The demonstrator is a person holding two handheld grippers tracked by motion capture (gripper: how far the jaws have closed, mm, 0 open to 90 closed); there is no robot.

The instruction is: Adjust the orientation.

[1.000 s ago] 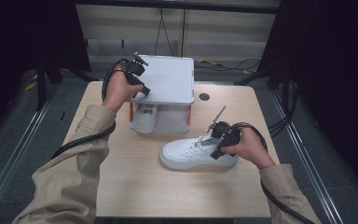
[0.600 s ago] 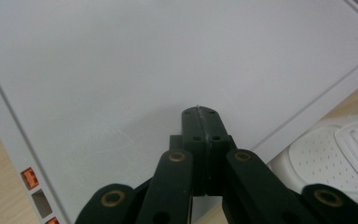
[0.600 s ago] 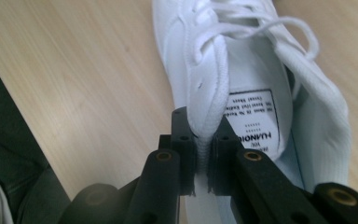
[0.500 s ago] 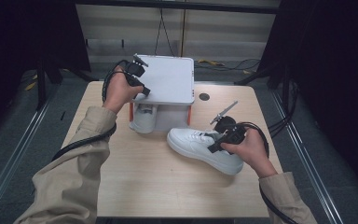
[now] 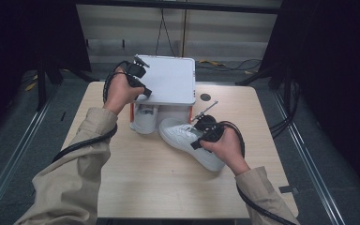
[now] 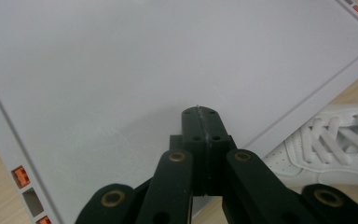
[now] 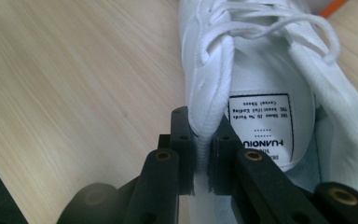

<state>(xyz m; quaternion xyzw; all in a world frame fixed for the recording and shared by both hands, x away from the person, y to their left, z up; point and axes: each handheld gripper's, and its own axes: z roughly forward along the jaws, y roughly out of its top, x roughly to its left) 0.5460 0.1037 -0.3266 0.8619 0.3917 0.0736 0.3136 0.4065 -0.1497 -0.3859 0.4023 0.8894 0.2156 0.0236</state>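
A white sneaker (image 5: 183, 136) lies on the wooden table (image 5: 159, 187), its toe pointing up-left toward a white flat-topped stand (image 5: 171, 79). My right gripper (image 5: 202, 137) is shut on the sneaker's padded heel collar (image 7: 205, 126), one jaw inside the shoe and one outside; the insole label (image 7: 261, 126) is visible. A second white sneaker (image 5: 144, 121) sits under the stand's top beside an orange post (image 5: 132, 112). My left gripper (image 5: 143, 89) is shut, its tips (image 6: 199, 114) against the stand's white top (image 6: 121, 70). Past that top's edge a laced white sneaker (image 6: 335, 144) is visible.
A small dark round spot (image 5: 205, 97) marks the table to the right of the stand. Cables trail from both grippers along the forearms. Dark floor and metal rails border the table on both sides.
The right gripper has swung the sneaker round and carried it up-left, so its toe now lies close to the stand. The left gripper has stayed on the stand's top.
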